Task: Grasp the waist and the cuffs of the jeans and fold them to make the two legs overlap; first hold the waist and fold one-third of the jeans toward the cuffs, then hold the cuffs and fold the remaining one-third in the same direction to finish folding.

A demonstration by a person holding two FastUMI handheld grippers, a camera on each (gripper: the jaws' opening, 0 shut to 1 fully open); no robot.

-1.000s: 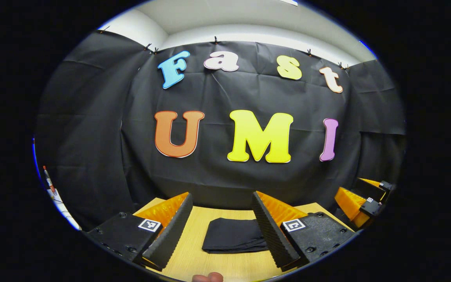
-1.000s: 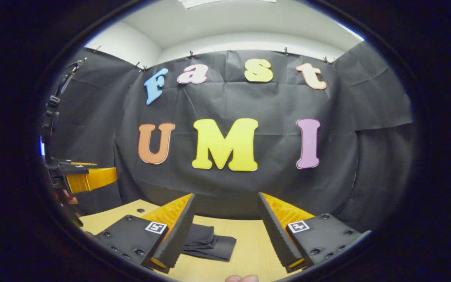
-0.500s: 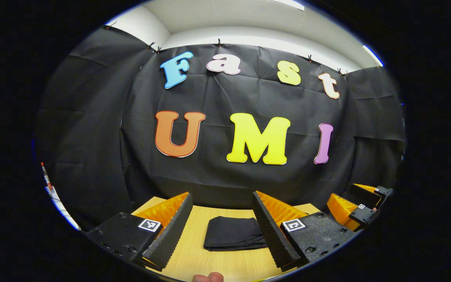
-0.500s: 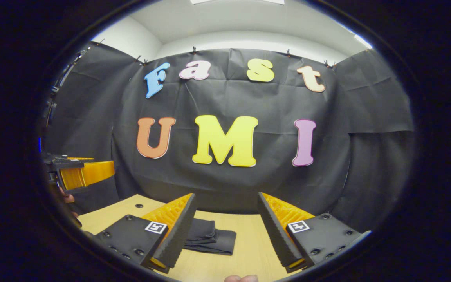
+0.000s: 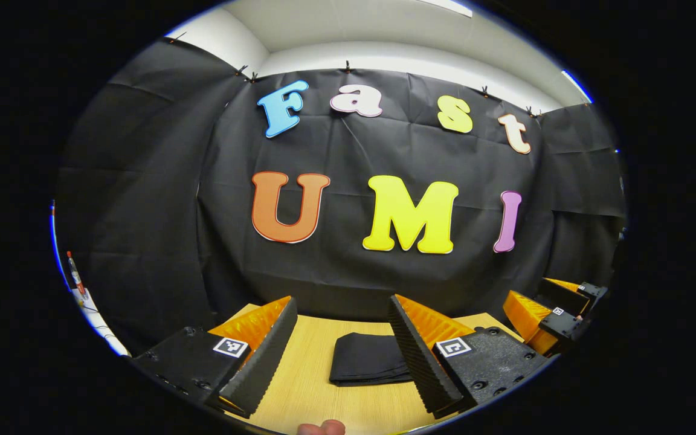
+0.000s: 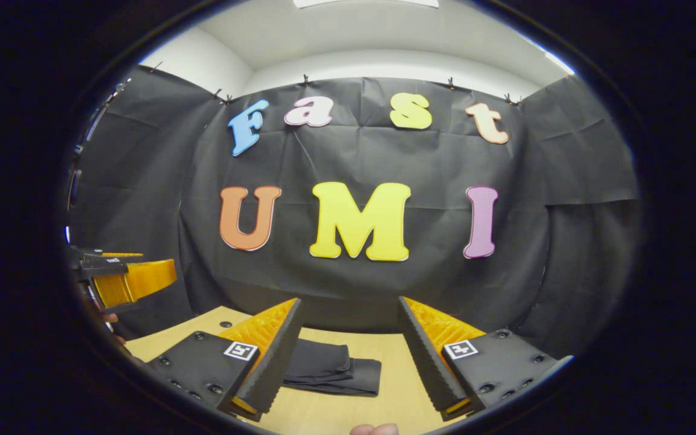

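Black cloth is backing a pale wooden bench (image 5: 312, 386), where folded dark jeans (image 5: 363, 365) are lying mid-surface. Both the left gripper (image 5: 339, 353) and right gripper (image 6: 348, 356) are hovering wide apart, empty, having drifted slightly sideways since earlier.

Table: a light wooden table (image 5: 312, 386) is showing pale grain in the left gripper view, and it is showing again in the right gripper view (image 6: 384, 405), running back to the black cloth wall.

Surface: small dark round holes are dotting the table top near its far left corner in the right gripper view.

Jeans: the dark folded jeans (image 5: 366, 365) are lying flat on the table as a compact, roughly rectangular stack; in the right gripper view the jeans (image 6: 336, 374) are showing layered edges, with an upper fold sitting on a wider lower layer.

Position: the jeans are resting near the middle of the table's visible part.
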